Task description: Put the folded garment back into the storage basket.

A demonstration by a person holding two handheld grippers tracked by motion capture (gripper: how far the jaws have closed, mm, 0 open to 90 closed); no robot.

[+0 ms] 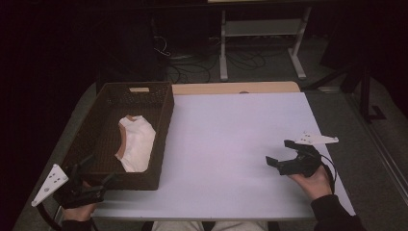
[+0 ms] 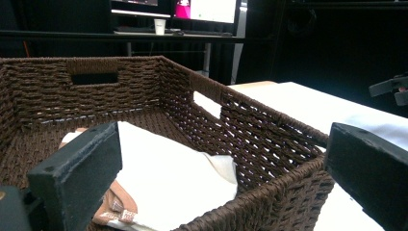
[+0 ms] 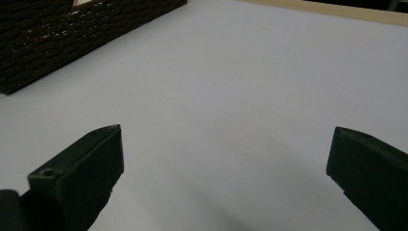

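Your left gripper (image 1: 90, 179) hangs wide open and empty at the basket's (image 1: 163, 120) near corner; the cloth (image 1: 137, 142) lies inside, dead ahead, lengthwise away from you. Right gripper (image 1: 283, 153), open too, is well apart.

No text, label, brand, number or sign can be read in these pictures. In the left gripper view, the screens (image 2: 207, 9) behind the counter glow white and pink, but any writing on them is too small and blurred to read. The pale tag (image 1: 139, 89) on the far wall of the basket (image 1: 161, 120) appears blank.
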